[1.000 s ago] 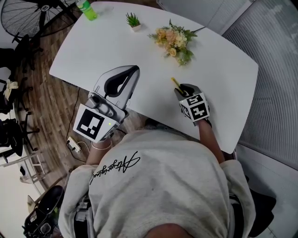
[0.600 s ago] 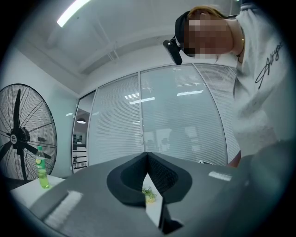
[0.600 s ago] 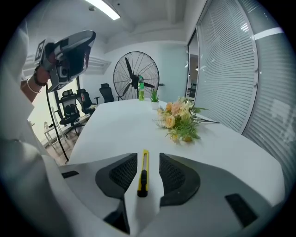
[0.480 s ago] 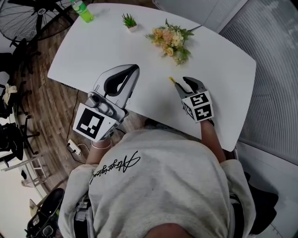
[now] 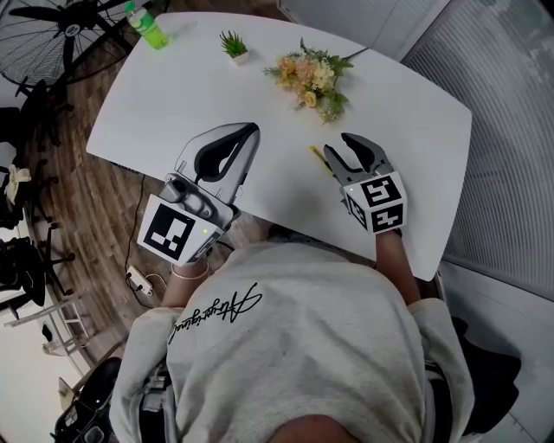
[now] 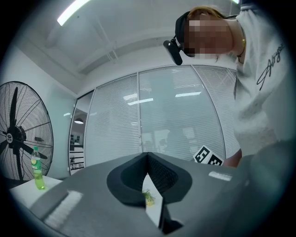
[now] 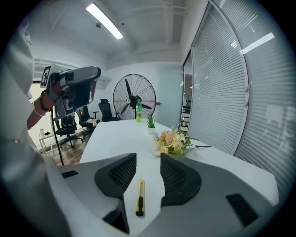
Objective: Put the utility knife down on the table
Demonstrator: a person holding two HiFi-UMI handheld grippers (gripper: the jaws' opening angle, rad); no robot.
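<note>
The yellow utility knife lies flat on the white table, seen as a thin yellow strip in the head view. My right gripper hovers above it, open; its jaws have just been opening and nothing is between them. The knife lies free on the table, seen through the gap between the jaws. My left gripper is held level over the table's near left edge, its jaws closed together with nothing in them.
A bunch of flowers lies on the table beyond the knife. A small potted plant and a green bottle stand at the far end. A floor fan and office chairs stand to the left.
The right gripper let go of the knife, spread its jaws and rose away from the table; the knife stays lying on the tabletop. The left gripper has not moved.
</note>
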